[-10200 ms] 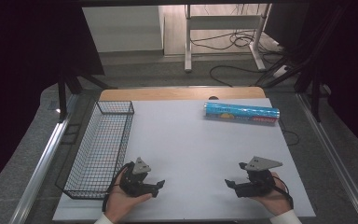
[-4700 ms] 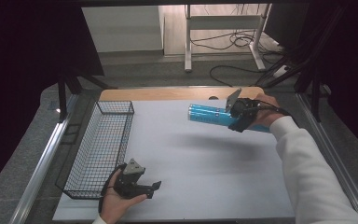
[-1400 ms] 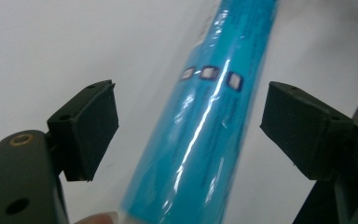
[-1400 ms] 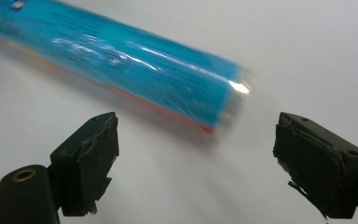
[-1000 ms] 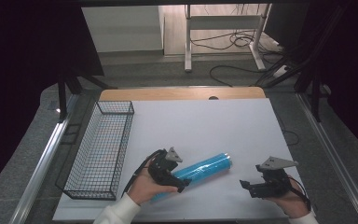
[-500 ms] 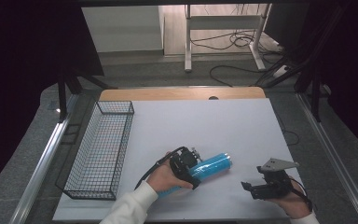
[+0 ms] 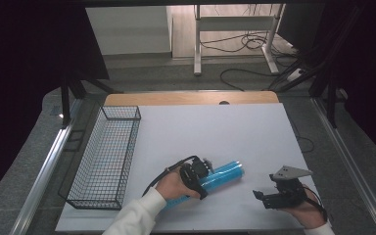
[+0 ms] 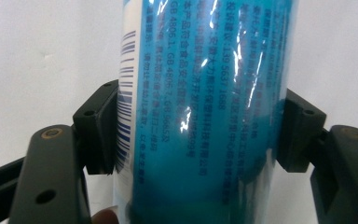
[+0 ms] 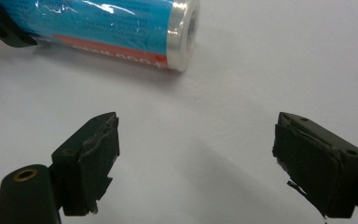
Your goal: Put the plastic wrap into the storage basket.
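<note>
A blue foil-wrapped tube [image 7: 225, 174] with printed text lies slanted on the white tabletop [image 7: 210, 132], near the front middle. My left gripper [image 7: 196, 175] is shut across its middle. In the left gripper view both pads [image 8: 100, 135] press the tube's [image 8: 200, 56] sides. My right gripper [image 7: 267, 197] rests open at the front right, a short way from the tube's right end. In the right gripper view the jaws of that gripper [image 9: 196, 163] stand wide apart with nothing between them, and the tube's silver end [image 9: 184, 32] lies ahead to the upper left.
A black wire basket [image 7: 131, 152] stands along the table's left side, empty. A wooden strip [image 7: 191, 98] runs along the far edge. Cables [image 7: 245, 73] and a stand's legs are on the floor beyond the table.
My left gripper has moved right along the tube and shut on its middle. The tube has hardly shifted. My right gripper stays at the front right, open.
</note>
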### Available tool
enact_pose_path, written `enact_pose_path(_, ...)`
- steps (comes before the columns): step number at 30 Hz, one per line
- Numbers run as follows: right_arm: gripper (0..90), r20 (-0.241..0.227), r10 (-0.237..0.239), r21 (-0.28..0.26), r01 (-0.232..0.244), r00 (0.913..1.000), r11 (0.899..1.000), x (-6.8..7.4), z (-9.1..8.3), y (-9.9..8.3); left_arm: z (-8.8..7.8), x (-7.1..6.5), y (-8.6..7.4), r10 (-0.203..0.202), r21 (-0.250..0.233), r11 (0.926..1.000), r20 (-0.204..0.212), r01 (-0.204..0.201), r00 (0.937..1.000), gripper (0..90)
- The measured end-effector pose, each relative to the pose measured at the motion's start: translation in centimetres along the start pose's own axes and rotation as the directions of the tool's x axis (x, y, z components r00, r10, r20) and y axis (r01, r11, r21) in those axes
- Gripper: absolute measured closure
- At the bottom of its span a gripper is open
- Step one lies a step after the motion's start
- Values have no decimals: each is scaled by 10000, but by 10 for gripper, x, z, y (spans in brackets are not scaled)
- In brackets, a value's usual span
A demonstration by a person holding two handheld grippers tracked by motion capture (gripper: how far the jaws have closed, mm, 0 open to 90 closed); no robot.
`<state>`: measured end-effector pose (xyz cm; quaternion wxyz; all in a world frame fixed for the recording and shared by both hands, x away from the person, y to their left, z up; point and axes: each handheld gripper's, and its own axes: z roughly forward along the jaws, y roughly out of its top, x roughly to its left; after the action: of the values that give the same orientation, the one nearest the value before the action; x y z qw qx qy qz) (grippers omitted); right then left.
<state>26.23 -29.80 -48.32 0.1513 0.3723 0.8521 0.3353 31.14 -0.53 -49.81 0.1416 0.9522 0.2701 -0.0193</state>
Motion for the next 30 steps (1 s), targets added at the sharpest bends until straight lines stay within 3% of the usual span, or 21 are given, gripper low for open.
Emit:
enact_pose_path(7, 149, 69, 100, -123, -99, 9999, 9999, -3, -3, 0, -24, 10, -3, -261, -219, 9994, -94, 259, 9996, 311)
enact_pose_path(12, 149, 89, 99, -114, -98, 9999, 9999, -4, -2, 0, -60, 18, -9, -399, -390, 9985, -199, 391, 9990, 311)
enact_pose_path(16, 149, 62, 17, -112, -16, 10000, 9999, -2, -3, 0, -87, 27, -20, -720, -696, 9953, -582, 679, 9957, 312)
enact_pose_path(21, 149, 85, -9, -99, 10, 10000, 10000, -2, -3, 0, -110, 41, -35, -1302, -1062, 9869, -763, 1217, 9885, 312)
enact_pose_path(22, 149, 83, -19, -58, 19, 10000, 10000, -3, -2, 0, -117, 46, -42, -1603, -1236, 9811, -897, 1487, 9830, 312)
enact_pose_path(25, 149, 64, -117, -31, 117, 9999, 9999, -2, -1, 0, -123, 51, -47, -1835, -1401, 9756, -964, 1692, 9783, 312)
enact_pose_path(27, 149, 49, -164, -15, 164, 9999, 9999, -2, -1, 0, -134, 59, -56, -2171, -1656, 9659, -981, 1992, 9712, 312)
enact_pose_path(29, 149, 40, -188, 6, 188, 9998, 9998, -1, 0, 0, -137, 62, -59, -2252, -1705, 9636, -1026, 2059, 9689, 312)
enact_pose_path(30, 149, 41, -196, 13, 196, 9998, 9998, -1, 0, 0, -144, 68, -66, -2485, -1816, 9572, -1161, 2254, 9617, 312)
